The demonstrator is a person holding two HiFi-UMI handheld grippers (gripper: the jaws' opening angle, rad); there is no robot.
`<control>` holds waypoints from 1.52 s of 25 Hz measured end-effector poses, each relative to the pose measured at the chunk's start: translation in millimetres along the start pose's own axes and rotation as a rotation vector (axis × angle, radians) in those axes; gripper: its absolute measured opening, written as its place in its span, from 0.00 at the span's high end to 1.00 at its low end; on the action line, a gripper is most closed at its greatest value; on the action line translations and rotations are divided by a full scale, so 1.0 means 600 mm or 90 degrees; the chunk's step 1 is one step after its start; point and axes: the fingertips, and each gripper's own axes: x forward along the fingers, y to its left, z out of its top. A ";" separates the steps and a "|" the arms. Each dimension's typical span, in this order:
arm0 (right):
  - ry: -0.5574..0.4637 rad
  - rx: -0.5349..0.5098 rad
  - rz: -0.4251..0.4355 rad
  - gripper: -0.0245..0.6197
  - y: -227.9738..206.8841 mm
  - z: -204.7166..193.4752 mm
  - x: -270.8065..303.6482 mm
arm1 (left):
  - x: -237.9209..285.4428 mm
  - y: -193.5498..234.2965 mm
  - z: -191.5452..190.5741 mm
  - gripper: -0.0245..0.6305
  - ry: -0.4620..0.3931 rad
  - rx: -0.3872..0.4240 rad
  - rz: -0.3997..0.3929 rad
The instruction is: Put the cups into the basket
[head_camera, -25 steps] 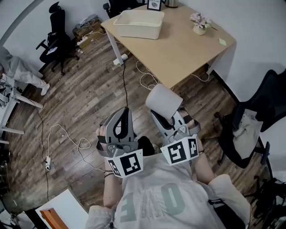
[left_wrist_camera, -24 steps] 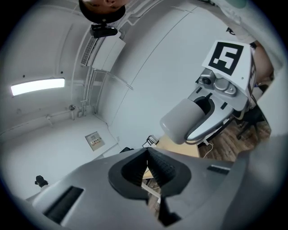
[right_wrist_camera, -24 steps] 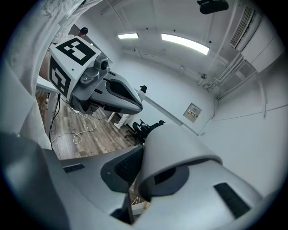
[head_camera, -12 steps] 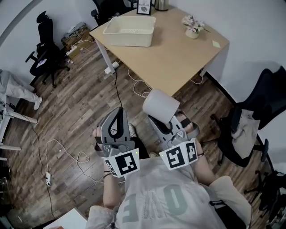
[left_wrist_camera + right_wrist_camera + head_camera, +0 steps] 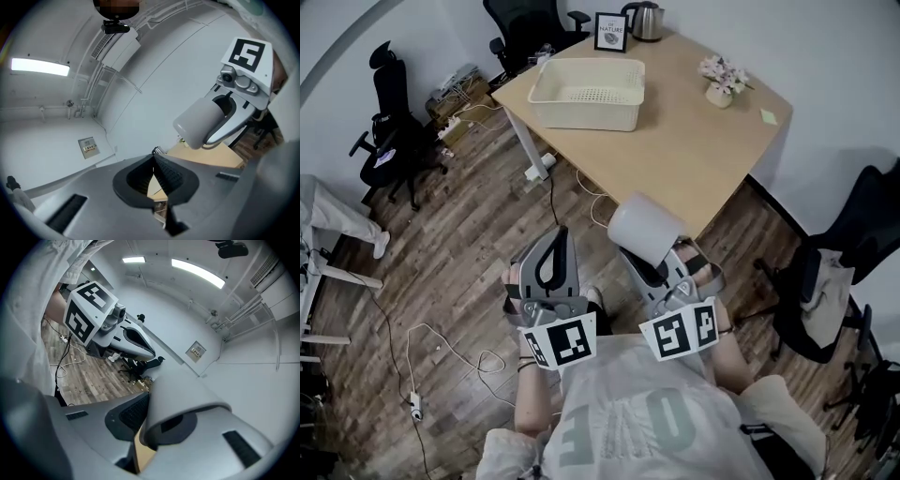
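Cup (image 5: 183, 394), R hand-held gripper (image 5: 146, 428); basket (image 5: 581, 114) head-view only

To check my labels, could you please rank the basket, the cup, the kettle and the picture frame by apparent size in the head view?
1. basket
2. cup, though nearness to the camera enlarges it
3. kettle and picture frame: too alike to rank

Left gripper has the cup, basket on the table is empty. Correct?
No: the right gripper has the cup, as the right gripper view shows; the left gripper is shut on nothing. The basket on the table is empty.
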 end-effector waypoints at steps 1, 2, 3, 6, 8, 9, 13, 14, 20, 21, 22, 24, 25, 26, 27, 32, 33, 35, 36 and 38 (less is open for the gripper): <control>0.004 0.001 -0.004 0.90 -0.012 0.005 0.019 | 0.017 0.017 -0.004 0.95 -0.005 0.001 -0.005; 0.009 0.002 -0.007 0.90 -0.024 0.010 0.038 | 0.033 0.033 -0.007 0.95 -0.009 0.002 -0.010; 0.013 0.002 -0.008 0.90 -0.035 0.015 0.056 | 0.048 0.048 -0.009 0.95 -0.013 0.001 -0.014; 0.017 0.002 -0.013 0.90 -0.064 0.029 0.108 | 0.090 0.091 -0.022 0.95 -0.026 0.000 -0.021; 0.015 0.002 -0.018 0.90 -0.079 0.036 0.147 | 0.115 0.118 -0.039 0.95 -0.031 0.003 -0.018; 0.014 0.002 -0.019 0.90 -0.086 0.039 0.169 | 0.128 0.132 -0.050 0.95 -0.032 0.005 -0.016; 0.029 -0.003 -0.016 0.90 -0.096 0.046 0.250 | 0.169 0.179 -0.099 0.95 -0.037 -0.005 -0.021; 0.033 -0.005 -0.016 0.90 -0.096 0.050 0.267 | 0.174 0.190 -0.110 0.95 -0.040 -0.006 -0.023; 0.060 -0.002 -0.022 0.90 -0.107 0.061 0.348 | 0.223 0.238 -0.159 0.95 -0.049 -0.032 -0.038; 0.063 0.002 -0.018 0.90 -0.112 0.058 0.352 | 0.233 0.235 -0.164 0.95 -0.051 -0.044 -0.043; 0.066 0.003 -0.016 0.90 -0.117 0.054 0.357 | 0.242 0.233 -0.168 0.95 -0.052 -0.052 -0.048; 0.077 -0.001 -0.017 0.90 -0.127 0.045 0.373 | 0.259 0.232 -0.178 0.95 -0.054 -0.051 -0.056; 0.083 -0.003 -0.019 0.90 -0.132 0.038 0.382 | 0.266 0.231 -0.182 0.95 -0.054 -0.049 -0.060; 0.088 -0.003 -0.020 0.90 -0.136 0.031 0.390 | 0.274 0.230 -0.187 0.95 -0.055 -0.050 -0.064; 0.092 0.000 -0.021 0.90 -0.142 0.024 0.397 | 0.282 0.228 -0.190 0.95 -0.056 -0.050 -0.069; 0.093 0.018 -0.042 0.90 -0.195 -0.013 0.461 | 0.358 0.245 -0.212 0.95 -0.056 -0.023 -0.077; 0.094 0.020 -0.046 0.90 -0.208 -0.022 0.479 | 0.377 0.253 -0.220 0.95 -0.053 -0.020 -0.077; 0.096 0.022 -0.057 0.90 -0.238 -0.037 0.511 | 0.419 0.265 -0.237 0.95 -0.055 -0.024 -0.078; 0.095 0.026 -0.064 0.90 -0.256 -0.044 0.526 | 0.442 0.272 -0.243 0.95 -0.058 -0.023 -0.078; 0.092 0.044 -0.075 0.90 -0.294 -0.061 0.554 | 0.491 0.290 -0.249 0.95 -0.060 -0.010 -0.077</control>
